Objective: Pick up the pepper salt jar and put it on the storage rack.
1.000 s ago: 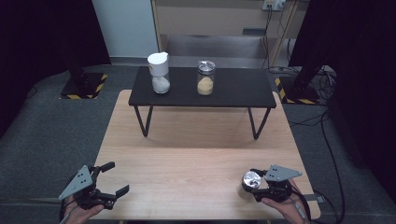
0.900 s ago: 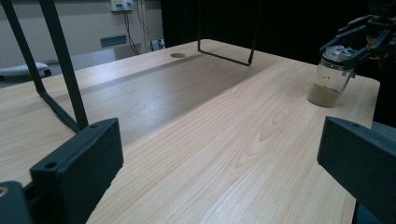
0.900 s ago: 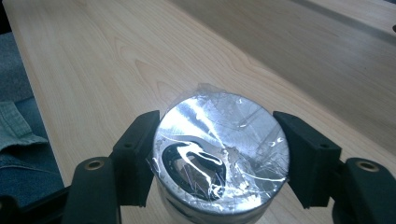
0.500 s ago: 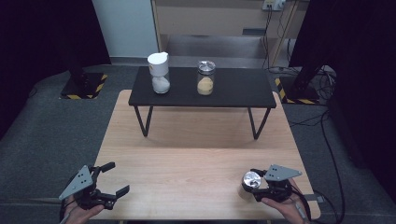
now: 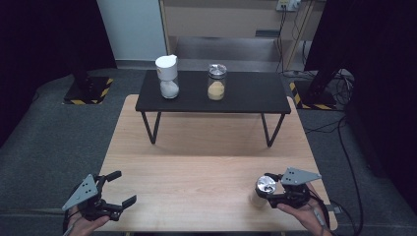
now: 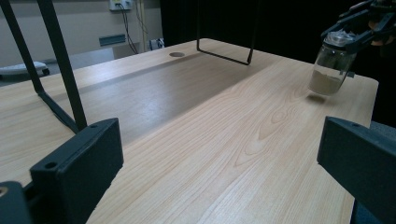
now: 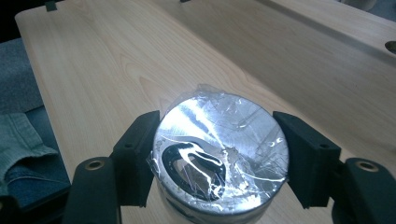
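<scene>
A glass jar [image 5: 257, 198] with a shiny metal lid under crinkled clear film [image 7: 219, 149] holds tan powder [image 6: 327, 81]. My right gripper [image 5: 266, 189] is shut on it at the lid, one black pad [image 7: 137, 154] on each side. This is near the wooden table's [image 5: 206, 147] front right corner. In the left gripper view the jar [image 6: 332, 65] leans a little, with a small shadow under its base. My left gripper [image 5: 124, 188] is at the front left corner, open, its jaws wide apart over bare wood with nothing between them.
A low black table [image 5: 246, 98] on thin metal legs stands across the far half of the wooden table. On it are a white-lidded jar of white powder [image 5: 167, 78] and a glass jar of yellow powder [image 5: 216, 83]. Grey floor surrounds the table.
</scene>
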Action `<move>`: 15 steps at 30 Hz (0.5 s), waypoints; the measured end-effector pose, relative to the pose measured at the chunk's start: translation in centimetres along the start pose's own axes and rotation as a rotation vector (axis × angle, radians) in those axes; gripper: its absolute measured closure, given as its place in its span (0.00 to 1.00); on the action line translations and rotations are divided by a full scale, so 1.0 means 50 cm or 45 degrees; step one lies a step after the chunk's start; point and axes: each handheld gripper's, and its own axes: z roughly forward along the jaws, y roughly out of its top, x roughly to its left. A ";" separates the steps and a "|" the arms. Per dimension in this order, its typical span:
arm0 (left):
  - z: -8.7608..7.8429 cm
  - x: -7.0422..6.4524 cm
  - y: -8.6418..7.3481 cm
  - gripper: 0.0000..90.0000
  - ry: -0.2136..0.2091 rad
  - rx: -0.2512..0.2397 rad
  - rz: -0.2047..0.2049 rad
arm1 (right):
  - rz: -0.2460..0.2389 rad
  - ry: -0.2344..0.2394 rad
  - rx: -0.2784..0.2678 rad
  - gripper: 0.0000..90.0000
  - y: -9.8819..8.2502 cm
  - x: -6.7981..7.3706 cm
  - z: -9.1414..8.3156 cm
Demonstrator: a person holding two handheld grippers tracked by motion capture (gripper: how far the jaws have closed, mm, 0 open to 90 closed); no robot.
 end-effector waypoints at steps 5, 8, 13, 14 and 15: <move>0.000 0.000 0.000 0.00 0.000 -0.001 -0.001 | -0.003 0.022 -0.006 0.39 0.025 -0.006 -0.006; 0.000 0.000 0.000 0.00 -0.001 0.000 0.000 | -0.006 0.034 -0.008 0.39 0.042 -0.010 -0.009; 0.000 0.000 0.000 0.00 -0.002 0.000 0.000 | -0.008 0.052 -0.004 0.39 0.071 -0.015 -0.012; 0.001 0.000 0.000 0.00 -0.003 0.000 0.000 | -0.009 0.054 -0.003 0.39 0.077 -0.016 -0.013; 0.001 0.000 0.000 0.00 -0.003 0.000 0.000 | -0.012 0.055 -0.002 0.39 0.083 -0.016 -0.014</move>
